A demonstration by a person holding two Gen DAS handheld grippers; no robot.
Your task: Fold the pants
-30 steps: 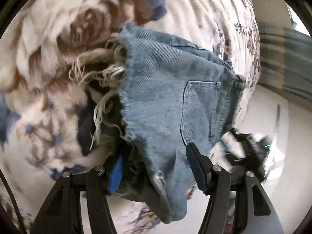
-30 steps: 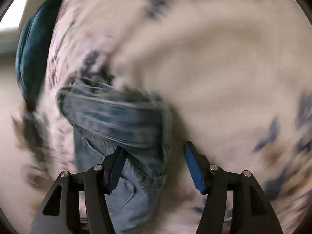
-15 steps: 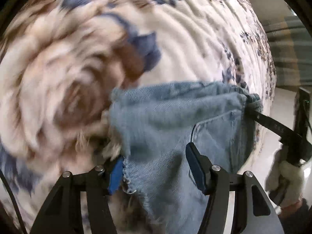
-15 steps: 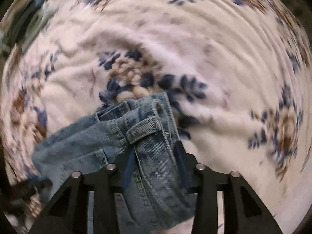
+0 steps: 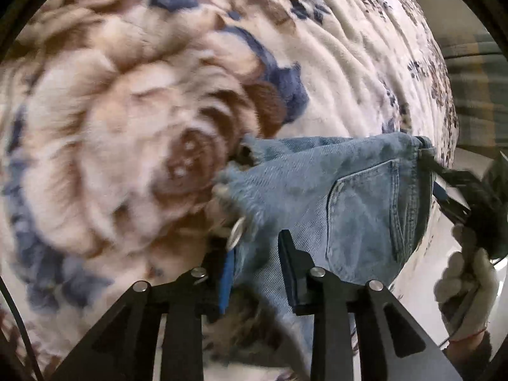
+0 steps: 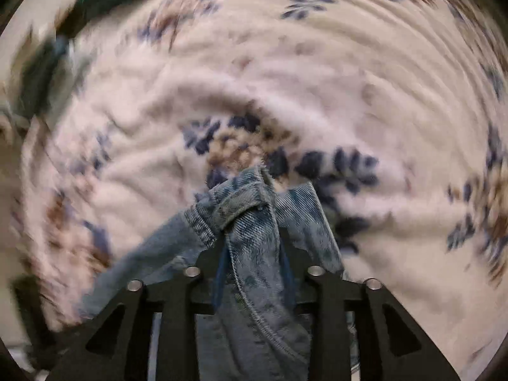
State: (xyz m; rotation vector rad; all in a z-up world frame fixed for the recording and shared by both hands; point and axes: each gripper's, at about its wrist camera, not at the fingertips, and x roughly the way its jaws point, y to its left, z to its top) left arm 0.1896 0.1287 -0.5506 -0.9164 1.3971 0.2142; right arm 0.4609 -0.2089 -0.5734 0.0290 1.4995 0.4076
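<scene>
A plush, ridged floral blanket (image 5: pixel 333 54) in cream, brown and blue lies under faded denim pants (image 5: pixel 333 190) with a frayed hem and a stitched back pocket. The left gripper (image 5: pixel 255 263) pinches the frayed edge between narrowed jaws. At the far right, the right gripper (image 6: pixel 252 260), in a white-gloved hand (image 5: pixel 466 289), is clamped on the bunched waistband.

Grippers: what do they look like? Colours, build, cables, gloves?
Both the left gripper and right gripper have black angular frames with triangular cutouts, silver screws and blue finger pads. A thin black cable runs at left. The hand wears a white knit glove.
</scene>
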